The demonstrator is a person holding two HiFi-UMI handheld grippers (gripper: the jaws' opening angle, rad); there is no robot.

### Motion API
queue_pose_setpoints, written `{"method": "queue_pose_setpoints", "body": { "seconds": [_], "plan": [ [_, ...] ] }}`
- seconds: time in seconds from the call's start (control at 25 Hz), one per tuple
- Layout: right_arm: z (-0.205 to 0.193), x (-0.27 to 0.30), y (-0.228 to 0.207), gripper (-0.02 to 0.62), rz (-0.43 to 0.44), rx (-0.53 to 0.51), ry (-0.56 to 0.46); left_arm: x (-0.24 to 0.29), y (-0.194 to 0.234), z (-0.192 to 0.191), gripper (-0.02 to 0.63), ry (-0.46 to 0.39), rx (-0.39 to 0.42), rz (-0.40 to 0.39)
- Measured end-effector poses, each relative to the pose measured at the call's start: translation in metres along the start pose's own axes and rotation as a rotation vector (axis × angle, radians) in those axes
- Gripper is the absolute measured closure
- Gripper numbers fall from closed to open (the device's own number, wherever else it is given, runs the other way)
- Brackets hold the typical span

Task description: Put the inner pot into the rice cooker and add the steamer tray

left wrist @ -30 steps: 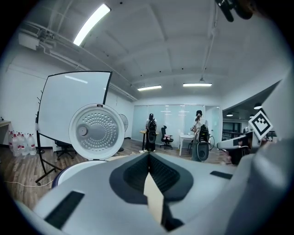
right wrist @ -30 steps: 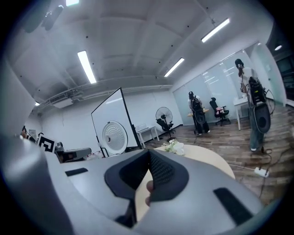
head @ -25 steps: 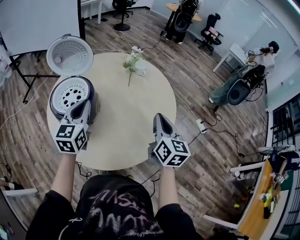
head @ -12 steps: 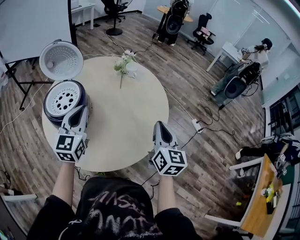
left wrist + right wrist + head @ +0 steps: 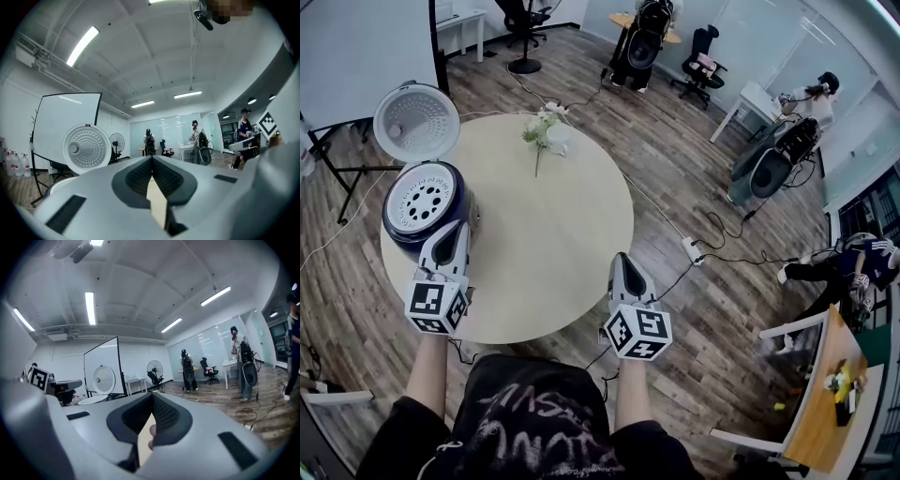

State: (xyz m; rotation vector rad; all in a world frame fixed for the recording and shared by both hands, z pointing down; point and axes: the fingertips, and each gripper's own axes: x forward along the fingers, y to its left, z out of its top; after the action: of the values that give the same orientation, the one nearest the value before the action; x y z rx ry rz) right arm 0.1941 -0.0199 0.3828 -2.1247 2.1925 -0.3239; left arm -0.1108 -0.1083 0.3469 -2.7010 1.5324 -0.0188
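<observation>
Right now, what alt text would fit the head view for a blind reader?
A person holds two shut, empty tools at a round table: the left hand-held gripper by an open rice cooker with a perforated steamer tray in it, the right hand-held gripper at the near edge.

Plenty of room across the middle and right of the table (image 5: 553,244). Only 2 things in the way: the cooker (image 5: 427,202) on the left edge, its lid (image 5: 417,122) standing open behind it, and flowers (image 5: 542,131) at the far side.
</observation>
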Motion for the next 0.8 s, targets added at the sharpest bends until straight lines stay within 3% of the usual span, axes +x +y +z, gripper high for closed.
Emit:
{"method": "queue_pose_setpoints", "body": {
  "seconds": [0.8],
  "plan": [
    [-0.010, -0.014, -0.018, 0.592, -0.044, -0.033, -0.010, 0.000, -0.008, -0.014, 0.594, 0.016, -0.002, 0.009]
  ]
}}
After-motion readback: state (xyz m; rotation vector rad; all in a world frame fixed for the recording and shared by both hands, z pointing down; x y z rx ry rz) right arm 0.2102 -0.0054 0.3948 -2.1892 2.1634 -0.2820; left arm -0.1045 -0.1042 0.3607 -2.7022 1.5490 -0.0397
